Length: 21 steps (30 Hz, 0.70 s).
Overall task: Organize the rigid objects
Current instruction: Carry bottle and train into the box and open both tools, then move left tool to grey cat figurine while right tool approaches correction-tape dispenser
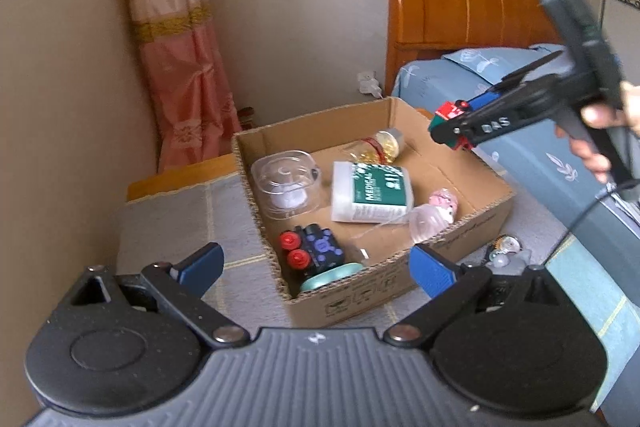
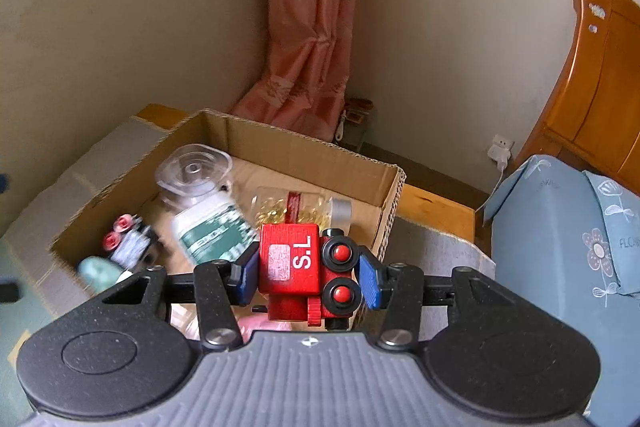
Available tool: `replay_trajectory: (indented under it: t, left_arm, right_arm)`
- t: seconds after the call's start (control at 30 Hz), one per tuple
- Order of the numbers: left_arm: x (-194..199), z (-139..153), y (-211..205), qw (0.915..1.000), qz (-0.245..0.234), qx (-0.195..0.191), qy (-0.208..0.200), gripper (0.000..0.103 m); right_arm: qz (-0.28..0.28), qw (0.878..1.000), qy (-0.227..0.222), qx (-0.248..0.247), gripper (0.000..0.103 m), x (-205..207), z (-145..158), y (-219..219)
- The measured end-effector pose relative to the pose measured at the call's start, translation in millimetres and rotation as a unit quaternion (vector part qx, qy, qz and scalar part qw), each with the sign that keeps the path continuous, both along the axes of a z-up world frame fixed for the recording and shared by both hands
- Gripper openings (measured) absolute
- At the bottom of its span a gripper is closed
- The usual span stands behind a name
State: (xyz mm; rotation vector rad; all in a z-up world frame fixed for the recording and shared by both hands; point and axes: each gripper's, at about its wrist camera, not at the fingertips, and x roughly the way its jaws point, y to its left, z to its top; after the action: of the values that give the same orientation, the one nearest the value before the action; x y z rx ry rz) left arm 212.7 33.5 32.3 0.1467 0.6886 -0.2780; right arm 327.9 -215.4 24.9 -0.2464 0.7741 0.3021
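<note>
A: R gripper (image 2: 307,273) status?
B: Clamped on red toy train (image 2: 298,275), held above near edge of cardboard box (image 2: 304,147).
A: L gripper (image 1: 316,267)?
B: Jaws spread, nothing between; positioned just short of box, w/ medical pack (image 1: 370,193) inside.

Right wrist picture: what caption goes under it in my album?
The right claw holds a red toy train above the cardboard box of small things.

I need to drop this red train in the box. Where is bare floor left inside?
Bare cardboard lies right of the medical pack, toward the right wall of the cardboard box. The near corner is crowded by the black toy.
</note>
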Motion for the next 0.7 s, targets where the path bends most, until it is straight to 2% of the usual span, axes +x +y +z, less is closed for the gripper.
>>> replay_trajectory:
  t: [0.1, 0.13, 0.17, 0.2, 0.27, 0.7]
  left_arm:
    - [0, -1, 8, 0.9999, 0.009, -0.007, 0.0, 0.099]
    - [0, -2, 10, 0.9999, 0.011, -0.008, 0.001, 0.099]
    - [0, -2, 12, 0.9999, 0.014, -0.009, 0.002, 0.099]
    - [0, -4, 13, 0.9998, 0.015, -0.009, 0.005, 0.099]
    - [-1, -5, 14, 0.9998, 0.017, -0.007, 0.007, 0.099]
    - [-20, -6, 5, 0.9996, 0.02, -0.002, 0.019, 0.099]
  right_arm:
    - [-0.011, 1.0, 0.007, -0.006, 0.054, 20, -9, 3]
    - [-0.013, 1.0, 0.006, -0.01, 0.058, 24, -11, 4]
    - [-0.019, 1.0, 0.006, -0.012, 0.071, 27, -11, 4]
    - [-0.026, 1.0, 0.004, -0.013, 0.089, 28, -11, 4]
    - [-0.027, 1.0, -0.009, -0.007, 0.1, 22, -9, 2]
    - [-0.004, 0.999, -0.032, -0.009, 0.103, -40, 18, 0]
